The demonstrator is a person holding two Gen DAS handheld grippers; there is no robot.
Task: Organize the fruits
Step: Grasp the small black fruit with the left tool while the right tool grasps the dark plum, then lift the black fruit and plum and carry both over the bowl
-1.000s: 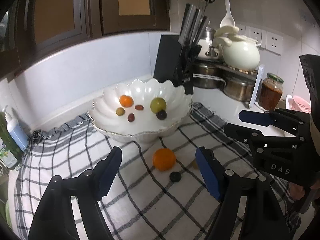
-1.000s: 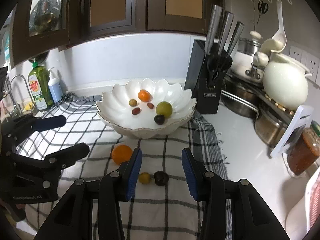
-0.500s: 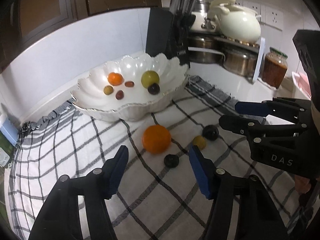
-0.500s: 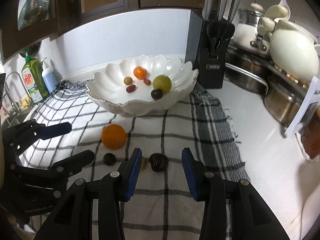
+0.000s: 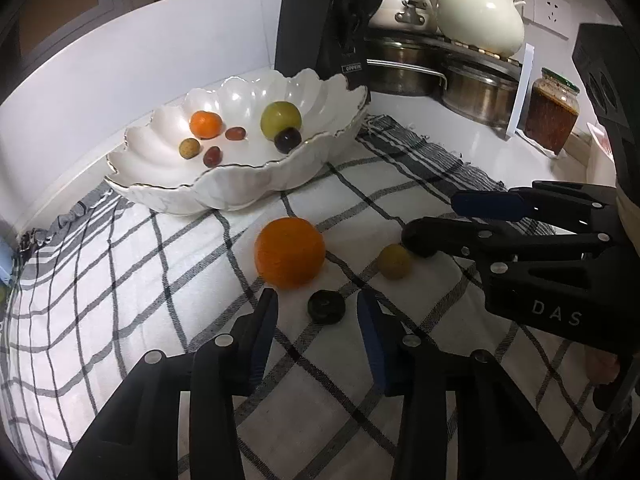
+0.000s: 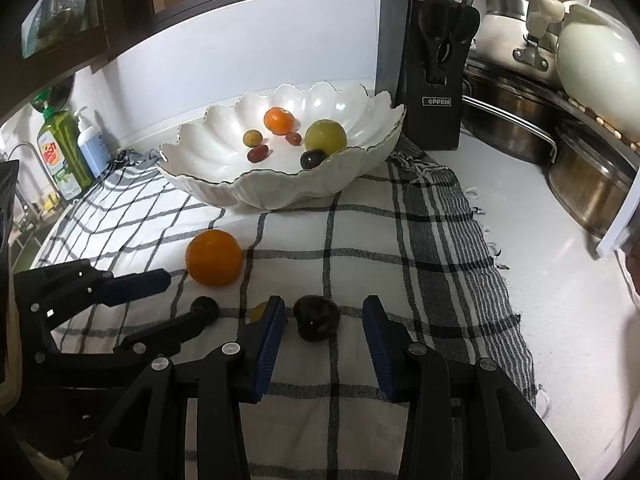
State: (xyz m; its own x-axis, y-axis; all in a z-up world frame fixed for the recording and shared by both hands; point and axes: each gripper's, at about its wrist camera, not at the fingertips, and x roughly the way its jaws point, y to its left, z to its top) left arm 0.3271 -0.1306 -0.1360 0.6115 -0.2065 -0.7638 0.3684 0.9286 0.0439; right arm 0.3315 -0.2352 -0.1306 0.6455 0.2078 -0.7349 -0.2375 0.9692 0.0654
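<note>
surface (image 6: 540,288): white, checked cloth (image 6: 360,240) spread over it; loose fruit on the cloth, in front of the bowl.
bowl (image 5: 168,196): white, scalloped, at the far edge of the cloth; already holds six pieces, among them a green one (image 5: 281,120) and a small orange one (image 5: 205,125).
orange (image 5: 290,252): biggest loose piece, on the cloth between the bowl and the two tools, untouched.
left hand-held gripper (image 5: 318,312): jaws closing, still narrow-open; small dark fruit (image 5: 326,306) sits between the tips, pads not yet pressing on it.
right hand-held gripper (image 6: 324,320): narrow-open, astride the dark plum (image 6: 317,317); gap visible on both sides, no contact.
small yellow-green fruit (image 5: 394,262): just beside the right tool's left finger, partly hidden in the right wrist view.
risk, roll: round fruit on soft cloth; off-centre pad contact likely to squirt it out sideways.
risk, knock: right tool's left finger near the yellow-green fruit; closing could nudge it away.
risk, crowding: both tools close together; finger clash plausible on the lift.
risk, squeeze: soft dark fruit, over-closing could bruise it.
</note>
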